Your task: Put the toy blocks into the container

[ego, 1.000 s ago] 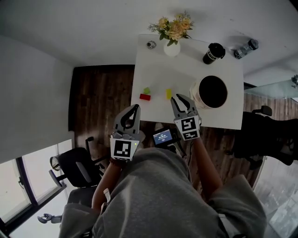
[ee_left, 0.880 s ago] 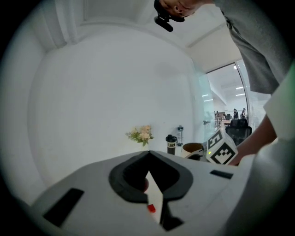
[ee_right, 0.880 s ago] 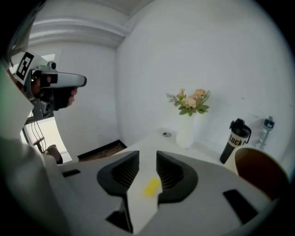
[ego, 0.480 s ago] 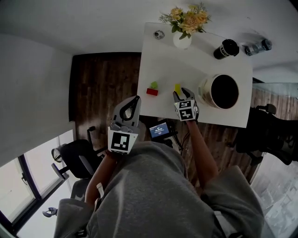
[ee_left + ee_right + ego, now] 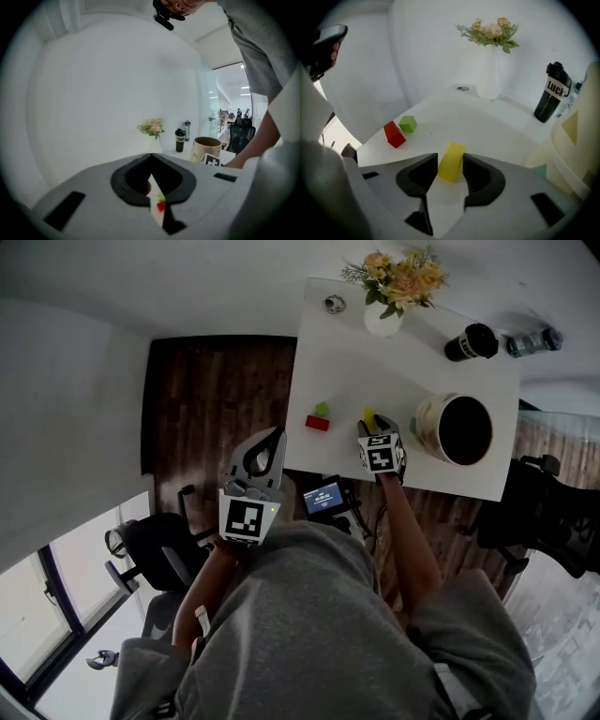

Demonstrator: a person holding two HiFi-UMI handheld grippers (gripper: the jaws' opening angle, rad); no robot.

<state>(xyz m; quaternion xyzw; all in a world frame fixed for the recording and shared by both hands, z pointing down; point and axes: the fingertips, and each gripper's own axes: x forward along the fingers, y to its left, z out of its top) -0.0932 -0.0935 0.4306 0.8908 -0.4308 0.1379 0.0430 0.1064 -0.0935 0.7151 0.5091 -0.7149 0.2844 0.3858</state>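
A yellow block lies on the white table, between the jaws of my right gripper. The jaws stand wide on either side of it, and I see no squeeze on it. From the head view, the right gripper covers most of the yellow block. A red block and a green block sit together near the table's left edge. The cream container stands open just right of the right gripper. My left gripper hangs shut and empty off the table's near left corner.
At the table's far side stand a white vase of flowers, a black tumbler and a clear bottle. A small round thing sits at the far left corner. An office chair stands on the floor to the left.
My right gripper has moved forward over the table and now straddles the yellow block, which lay ahead of it before. The left gripper has hardly moved.
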